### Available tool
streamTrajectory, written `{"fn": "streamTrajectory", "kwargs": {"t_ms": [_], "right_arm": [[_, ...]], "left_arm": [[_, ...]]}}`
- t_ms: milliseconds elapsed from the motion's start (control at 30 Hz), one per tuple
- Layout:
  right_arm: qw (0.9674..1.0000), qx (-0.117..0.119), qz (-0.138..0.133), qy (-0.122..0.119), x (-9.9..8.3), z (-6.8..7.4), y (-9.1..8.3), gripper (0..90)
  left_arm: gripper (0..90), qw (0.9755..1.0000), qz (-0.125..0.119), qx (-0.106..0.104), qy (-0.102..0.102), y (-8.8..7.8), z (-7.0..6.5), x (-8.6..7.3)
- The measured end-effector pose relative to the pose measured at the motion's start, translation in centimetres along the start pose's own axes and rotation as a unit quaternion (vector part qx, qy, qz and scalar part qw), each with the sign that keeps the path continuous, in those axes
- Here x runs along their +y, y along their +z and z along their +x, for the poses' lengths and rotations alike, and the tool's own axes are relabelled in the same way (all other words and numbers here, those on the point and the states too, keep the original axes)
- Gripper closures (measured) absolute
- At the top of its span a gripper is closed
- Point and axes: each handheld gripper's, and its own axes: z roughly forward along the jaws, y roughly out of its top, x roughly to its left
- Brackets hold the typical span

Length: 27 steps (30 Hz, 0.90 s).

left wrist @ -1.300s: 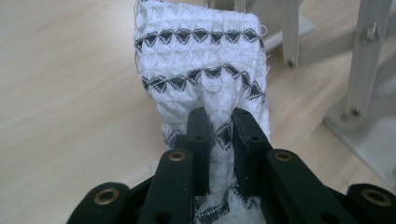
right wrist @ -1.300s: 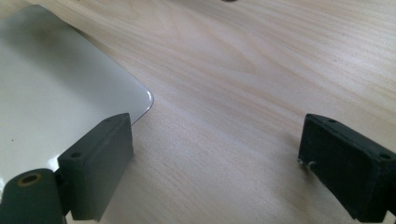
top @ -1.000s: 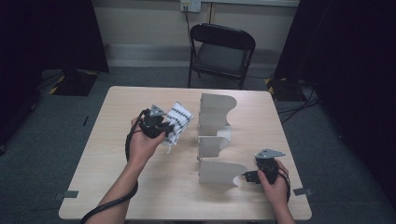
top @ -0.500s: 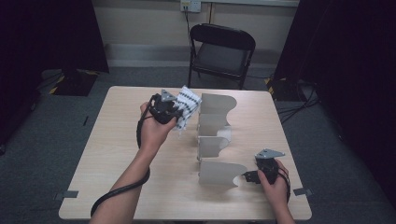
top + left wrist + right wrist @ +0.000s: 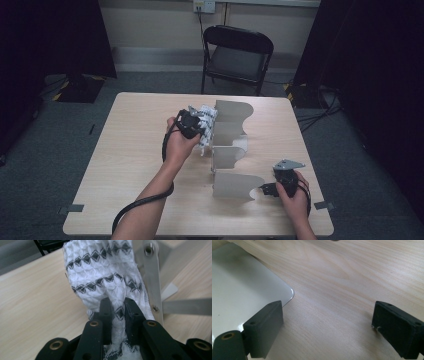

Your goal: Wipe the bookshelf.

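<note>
Left gripper (image 5: 117, 312) clenched on white patterned cloth (image 5: 105, 277), held above table (image 5: 130, 150) beside metal rack (image 5: 230, 145). Grip itself clear from left gripper view. Right gripper (image 5: 329, 327) released, jaws wide, beside rack's plate (image 5: 242, 290).

Soft white cloth (image 5: 105, 277), woven in a raised waffle texture with rows of black diamonds, matt and slightly fuzzy, pinched between the left gripper (image 5: 117, 308) pads; matt black plastic on those jaws, with small brass-coloured eyelets; just beyond the cloth, a brushed metal strip (image 5: 152, 282) of the rack (image 5: 231, 150), dull grey with round rivets; smooth pale sheet-metal panel (image 5: 242, 290) beside the right gripper (image 5: 327, 325), satin with a faint sheen at its rounded corner; under both, light wood-grain table (image 5: 342, 277), smooth and matt; black, slightly rough pads (image 5: 265, 327) on the right gripper.
</note>
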Motion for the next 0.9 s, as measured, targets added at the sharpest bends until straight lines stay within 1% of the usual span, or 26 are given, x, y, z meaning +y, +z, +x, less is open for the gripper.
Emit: {"fn": "streamTrajectory", "kwargs": {"t_ms": [67,200,267,300,333,367,400,467,500,533,567,600,633,700,733,767,800,867,900], "right_arm": [[1.0000,0.001,0.000,0.000,0.0,0.0,0.0,9.1],[1.0000,0.001,0.000,0.000,0.0,0.0,0.0,9.1],[1.0000,0.001,0.000,0.000,0.0,0.0,0.0,9.1],[1.0000,0.001,0.000,0.000,0.0,0.0,0.0,9.1],[1.0000,0.001,0.000,0.000,0.0,0.0,0.0,9.2],[1.0000,0.001,0.000,0.000,0.0,0.0,0.0,9.2],[1.0000,0.001,0.000,0.000,0.0,0.0,0.0,9.1],[1.0000,0.001,0.000,0.000,0.0,0.0,0.0,9.1],[1.0000,0.002,0.000,0.000,0.0,0.0,0.0,9.1],[1.0000,0.002,0.000,0.000,0.0,0.0,0.0,9.1],[1.0000,0.002,0.000,0.000,0.0,0.0,0.0,9.1],[1.0000,0.002,0.000,0.000,0.0,0.0,0.0,9.1],[1.0000,0.002,0.000,0.000,0.0,0.0,0.0,9.1],[1.0000,0.002,0.000,0.000,0.0,0.0,0.0,9.1],[1.0000,0.002,0.000,0.000,0.0,0.0,0.0,9.1],[1.0000,0.002,0.000,0.000,0.0,0.0,0.0,9.1],[1.0000,0.002,0.000,0.000,0.0,0.0,0.0,9.1],[1.0000,0.002,0.000,0.000,0.0,0.0,0.0,9.1],[1.0000,0.002,0.000,0.000,0.0,0.0,0.0,9.1]], "left_arm": [[78.2,0.9999,0.007,-0.006,0.005,0.5,-0.2,-0.6],[78.1,0.9998,0.015,-0.011,-0.002,1.2,-0.6,-2.0],[78.1,0.9997,0.023,-0.012,-0.002,1.4,-0.7,-2.6],[78.1,0.9997,0.022,-0.014,-0.004,1.6,-0.7,-3.0],[78.1,0.9995,0.026,-0.014,-0.007,1.8,-0.6,-3.5],[78.0,0.9994,0.026,-0.016,-0.014,1.9,-0.6,-3.9],[77.8,0.9994,0.031,-0.012,-0.010,2.1,-0.5,-4.3],[77.6,0.9992,0.034,-0.009,-0.017,2.4,-0.4,-5.0],[77.5,0.9991,0.039,-0.009,-0.013,2.5,-0.3,-5.4],[77.5,0.9990,0.038,-0.009,-0.021,2.6,-0.3,-5.8],[77.5,0.9989,0.042,-0.010,-0.017,2.7,-0.3,-5.9],[77.3,0.9990,0.040,-0.011,-0.019,2.8,-0.3,-6.2],[76.5,0.9990,0.041,-0.008,-0.015,2.8,-0.2,-6.4],[73.8,0.9990,0.038,-0.011,-0.022,2.8,-0.3,-6.8],[72.5,0.9991,0.037,-0.012,-0.018,2.7,-0.2,-6.9],[69.3,0.9994,0.030,-0.012,-0.013,2.6,-0.1,-6.9],[67.5,0.9996,0.023,-0.011,-0.014,2.2,0.0,-6.8],[65.2,0.9996,0.006,-0.011,-0.026,1.4,0.3,-6.6],[63.1,0.9998,0.002,-0.010,-0.019,1.0,0.5,-6.4]]}}
